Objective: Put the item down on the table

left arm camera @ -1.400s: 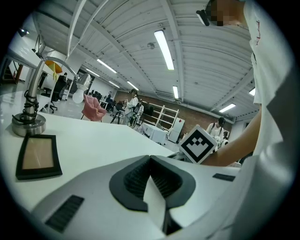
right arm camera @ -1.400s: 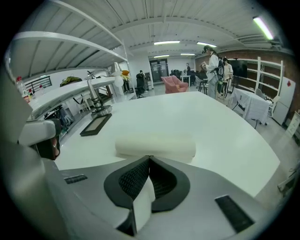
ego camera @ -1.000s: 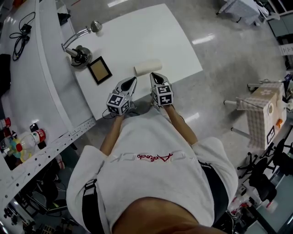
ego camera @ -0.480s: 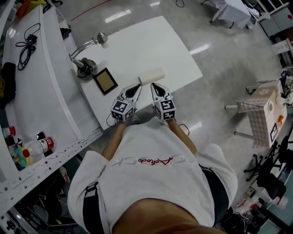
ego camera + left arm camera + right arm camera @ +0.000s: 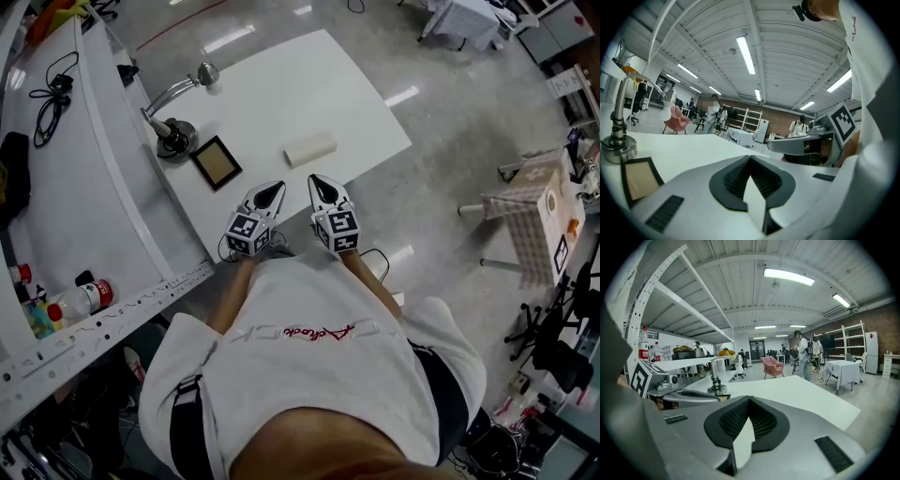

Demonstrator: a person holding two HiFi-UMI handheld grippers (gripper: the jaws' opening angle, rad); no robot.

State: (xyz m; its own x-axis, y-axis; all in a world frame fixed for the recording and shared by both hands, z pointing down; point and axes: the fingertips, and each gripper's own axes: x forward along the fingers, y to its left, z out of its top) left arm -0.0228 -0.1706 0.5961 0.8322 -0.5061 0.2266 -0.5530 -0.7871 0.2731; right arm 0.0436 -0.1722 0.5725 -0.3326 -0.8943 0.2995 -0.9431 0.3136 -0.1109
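Note:
A cream roll lies on its side on the white table, apart from both grippers. My left gripper and right gripper hover side by side over the table's near edge, a short way short of the roll. Both are shut with nothing between their jaws. In the left gripper view the left gripper has its jaws meeting at the tip, and the right gripper's body shows beside it. The right gripper looks the same in its own view. The roll is hidden in both gripper views.
A dark-framed picture lies left of the roll, with a metal gooseneck stand behind it. A long white bench with cables and bottles runs along the left. A checkered-cloth table stands on the floor at right.
Both grippers have drawn back toward the person, so the gap to the roll has grown. The roll stays where it lies on the table.

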